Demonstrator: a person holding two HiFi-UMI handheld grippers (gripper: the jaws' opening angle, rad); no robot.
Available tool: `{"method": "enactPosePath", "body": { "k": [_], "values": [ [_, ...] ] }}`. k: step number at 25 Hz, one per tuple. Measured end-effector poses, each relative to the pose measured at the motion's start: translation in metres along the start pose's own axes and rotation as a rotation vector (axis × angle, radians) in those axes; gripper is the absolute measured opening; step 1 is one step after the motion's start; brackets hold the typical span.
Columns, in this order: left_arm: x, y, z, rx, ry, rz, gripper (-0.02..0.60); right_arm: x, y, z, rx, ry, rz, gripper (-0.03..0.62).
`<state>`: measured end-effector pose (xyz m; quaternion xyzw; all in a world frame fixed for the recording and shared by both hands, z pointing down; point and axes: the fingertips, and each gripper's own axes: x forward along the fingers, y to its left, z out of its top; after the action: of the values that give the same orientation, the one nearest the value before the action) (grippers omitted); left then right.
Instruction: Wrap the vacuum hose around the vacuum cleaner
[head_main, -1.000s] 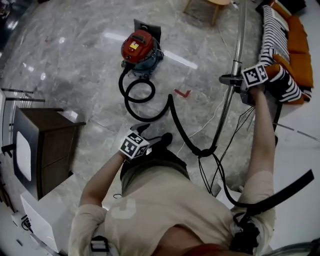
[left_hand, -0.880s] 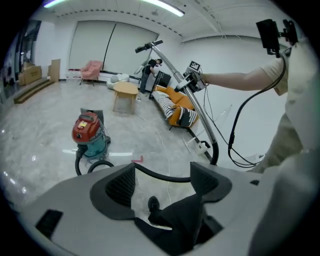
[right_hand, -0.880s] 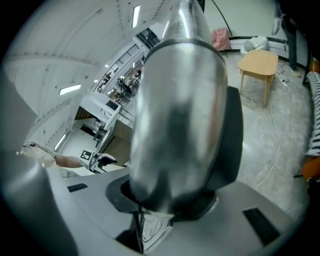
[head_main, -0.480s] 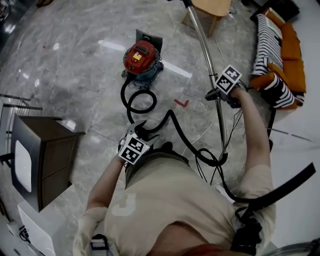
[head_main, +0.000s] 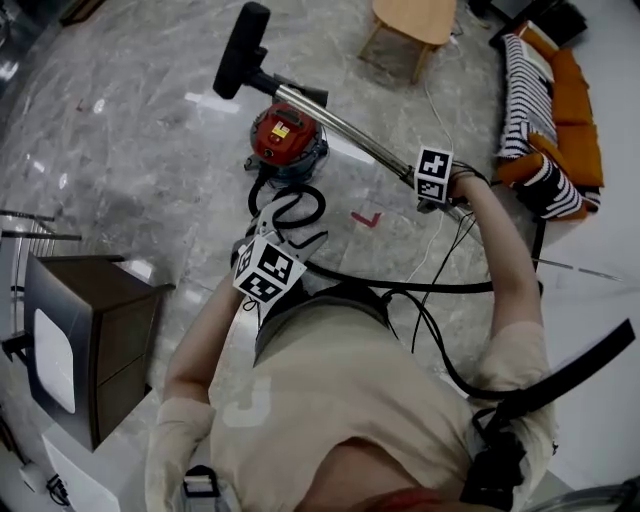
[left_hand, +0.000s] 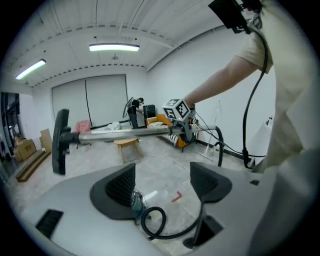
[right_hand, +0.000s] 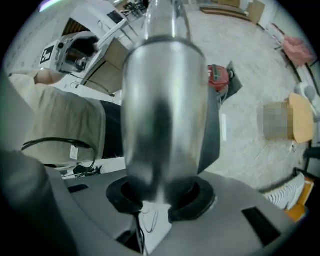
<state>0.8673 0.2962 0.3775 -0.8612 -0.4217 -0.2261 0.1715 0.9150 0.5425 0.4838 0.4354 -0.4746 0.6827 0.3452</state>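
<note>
The red vacuum cleaner (head_main: 288, 140) stands on the marble floor, and its black hose (head_main: 292, 206) loops in front of it and trails right past my legs. My right gripper (head_main: 437, 196) is shut on the metal wand (head_main: 340, 122). The wand slants up-left over the vacuum to the black floor nozzle (head_main: 240, 50). In the right gripper view the wand (right_hand: 160, 100) fills the space between the jaws of the right gripper (right_hand: 160, 197). My left gripper (head_main: 270, 225) hangs open just above the hose loop (left_hand: 152, 222), and nothing is between its fingers (left_hand: 120, 185).
A dark cabinet (head_main: 90, 330) stands at the left. At the top is a wooden stool (head_main: 415, 20). A sofa with striped cushions (head_main: 555, 100) lines the right. A red floor mark (head_main: 365, 217) and a thin white cable (head_main: 430, 240) lie near the hose.
The right gripper swung the wand from nearly upright down to the left, so the nozzle now hangs over the vacuum. The left gripper moved forward toward the hose loop.
</note>
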Motion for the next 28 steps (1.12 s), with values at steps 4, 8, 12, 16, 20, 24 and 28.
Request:
{"method": "enactPosePath", "body": {
  "k": [4,8,12,16,20,24,28],
  "values": [
    [0.007,0.021,0.019,0.050,-0.009,0.069,0.348,0.012,0.013,0.029,-0.133,0.066,0.007,0.112],
    [0.025,0.027,0.030,0.193,0.056,0.149,0.348,0.015,0.003,0.047,-0.260,0.129,-0.049,0.114],
    [0.056,0.042,0.033,0.324,0.191,0.231,0.348,-0.001,-0.015,0.054,-0.463,0.159,-0.095,0.112],
    [0.092,0.036,0.027,0.319,0.355,0.196,0.345,-0.015,-0.034,0.044,-0.679,0.181,-0.140,0.110],
    [0.112,0.015,0.031,0.159,0.435,0.093,0.344,-0.028,-0.068,0.038,-0.826,0.190,-0.225,0.110],
    [0.133,-0.005,0.027,0.112,0.521,0.062,0.344,-0.033,-0.074,0.049,-0.960,0.204,-0.277,0.110],
    [0.148,-0.015,0.003,0.062,0.622,0.083,0.344,-0.030,-0.064,0.068,-1.050,0.225,-0.298,0.110]
  ]
}}
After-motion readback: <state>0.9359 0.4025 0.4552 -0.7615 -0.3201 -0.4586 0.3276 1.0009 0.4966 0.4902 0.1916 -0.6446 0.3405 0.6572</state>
